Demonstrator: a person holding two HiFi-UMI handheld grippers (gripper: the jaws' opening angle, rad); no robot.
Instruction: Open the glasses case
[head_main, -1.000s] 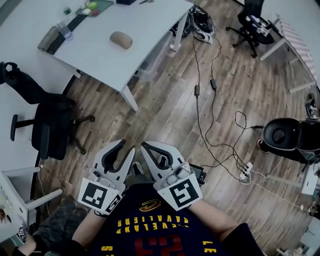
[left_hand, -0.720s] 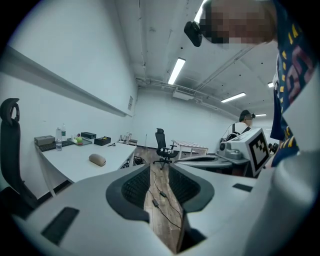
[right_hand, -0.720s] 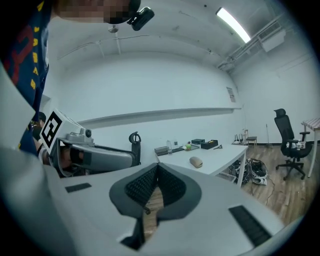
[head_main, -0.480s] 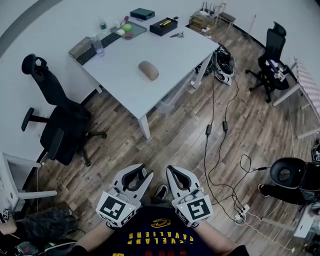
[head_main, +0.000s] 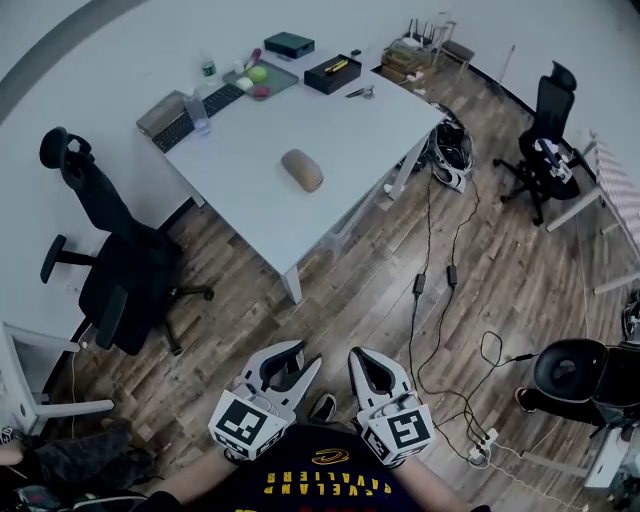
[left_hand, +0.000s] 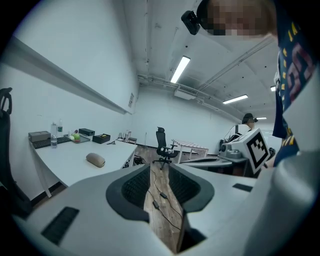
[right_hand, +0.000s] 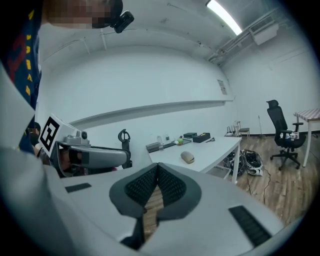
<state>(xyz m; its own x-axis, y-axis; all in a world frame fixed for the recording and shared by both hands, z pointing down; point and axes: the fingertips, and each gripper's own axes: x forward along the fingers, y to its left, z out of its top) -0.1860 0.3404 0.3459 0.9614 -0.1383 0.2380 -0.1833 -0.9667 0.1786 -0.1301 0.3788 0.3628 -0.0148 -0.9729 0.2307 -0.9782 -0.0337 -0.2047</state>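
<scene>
I see a white table (head_main: 350, 130); on its far end lie a keyboard (head_main: 216, 100), a bottle (head_main: 197, 110) and a black box (head_main: 333, 74). A black chair (head_main: 125, 275) stands left of it, and cables (head_main: 420, 284) trail right of it.

1. Wood floor (head_main: 345, 290) between the left gripper (head_main: 298, 358), the right gripper (head_main: 360, 356) and the table (head_main: 350, 130): open, nothing standing on it.
2. Black office chair (head_main: 115, 280) stands left of that gap, near the table's left edge.
3. Cables (head_main: 440, 300) trail over the floor on the right, lying flat.
4. Tabletop bare on all sides of the glasses case (head_main: 302, 170).
5. Clutter only along the far edge: keyboard (head_main: 222, 98), bottle (head_main: 198, 108), tray (head_main: 258, 78), black box (head_main: 333, 73), all well apart from the case.
6. Bags (head_main: 450, 155) under the table's right end; second chair (head_main: 548, 140) and round stool (head_main: 567, 372) far right.
</scene>
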